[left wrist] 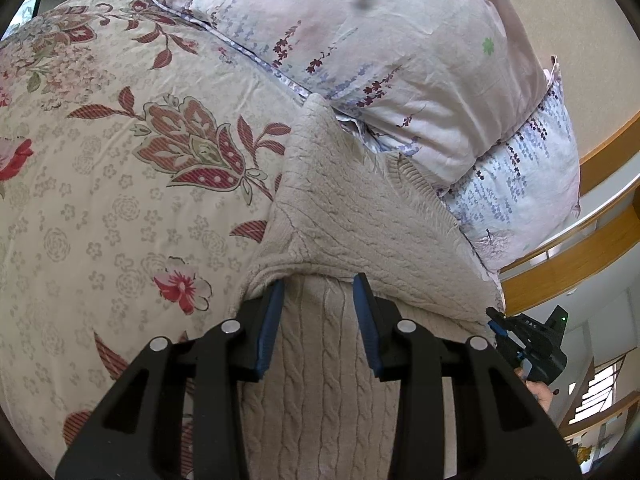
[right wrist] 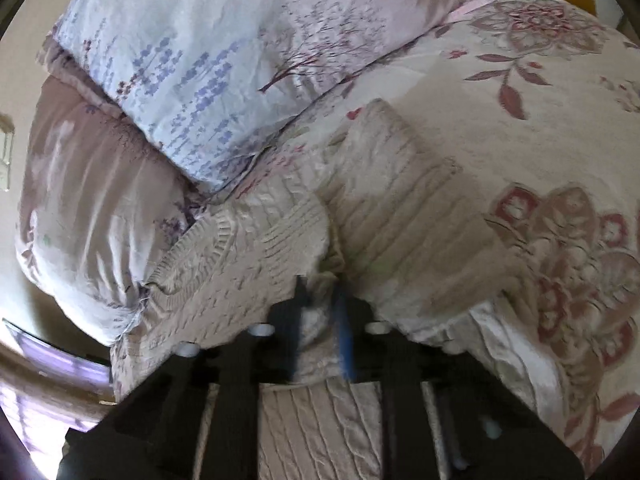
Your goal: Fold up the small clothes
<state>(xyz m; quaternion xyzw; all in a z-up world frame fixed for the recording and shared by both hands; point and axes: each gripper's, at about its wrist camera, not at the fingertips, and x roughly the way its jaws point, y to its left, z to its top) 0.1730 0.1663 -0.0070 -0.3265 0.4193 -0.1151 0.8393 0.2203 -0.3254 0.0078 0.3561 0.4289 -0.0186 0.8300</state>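
Directly ahead of the left claw [left wrist: 318, 286], a beige cable-knit sweater [left wrist: 352, 208] lay on a floral bedspread [left wrist: 120, 184]. The two blue pads stood apart, with a band of knit running between them and a folded edge of the garment resting across their tips. Neither pad appeared to press the fabric, so this claw looked released, probably poised at the fold line.

To its far right, at the sweater's edge, the right claw [left wrist: 496, 322] showed as a small dark shape; its grip could not be judged from there.

The right wrist view was blurred. Here the right claw [right wrist: 320, 292] had its pads much closer together, with a bunch of pale knit rising between them. It appeared clenched on the sweater [right wrist: 256, 256], likely to lift or carry one side over.

Beyond that claw, part of the garment lay doubled over itself, a ribbed hem visible to the left. A flatter panel stretched ahead and to the right across the bedspread [right wrist: 500, 132].

A lilac-flowered pillow [left wrist: 360, 40] lay beyond both claws, touching the sweater's far edge. That probably limited how far the knit could be spread. The fold seemed partly done, not finished.
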